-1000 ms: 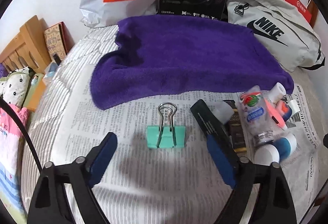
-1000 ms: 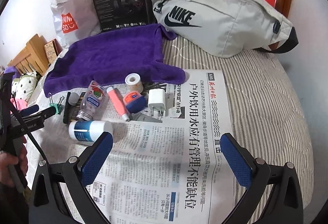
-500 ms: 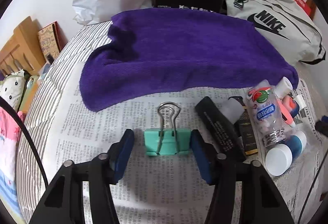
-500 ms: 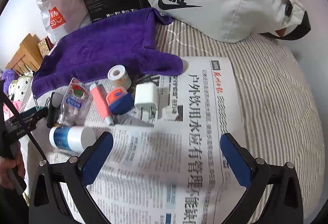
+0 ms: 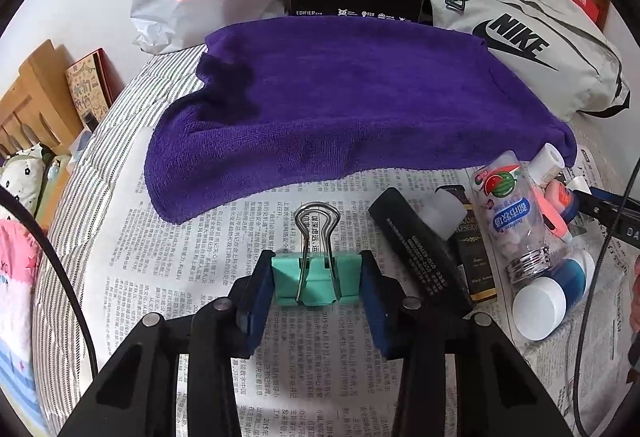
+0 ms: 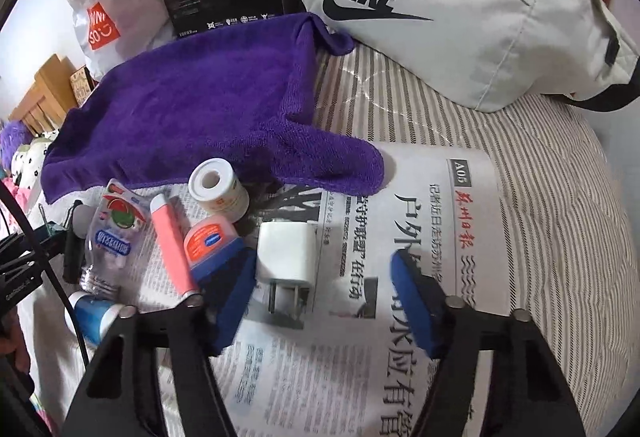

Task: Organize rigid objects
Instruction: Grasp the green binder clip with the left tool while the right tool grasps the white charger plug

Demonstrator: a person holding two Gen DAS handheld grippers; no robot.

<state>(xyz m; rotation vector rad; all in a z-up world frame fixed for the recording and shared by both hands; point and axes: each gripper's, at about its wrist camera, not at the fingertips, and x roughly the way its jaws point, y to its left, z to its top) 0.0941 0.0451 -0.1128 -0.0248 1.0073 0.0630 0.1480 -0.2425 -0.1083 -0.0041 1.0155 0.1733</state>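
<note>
A: Left gripper [image 5: 316,279] first: jaws closing, blue pads flush against both sides of the mint binder clip [image 5: 314,281], which sits on the newspaper [image 5: 168,277] with its wire handles pointing away.

B: And the right gripper [image 6: 324,291]?

A: Jaws closing too, half wide. The white charger plug [image 6: 287,257] lies between them, prongs toward the camera, hard by the left pad with a clear gap to the right one.

B: Beyond that?

A: A Vaseline tub [image 6: 210,243], pink tube [image 6: 172,237] and tape roll [image 6: 218,187] just left of the plug, then the purple towel [image 6: 192,101], and the Nike bag [image 6: 460,9] farthest back.
</note>
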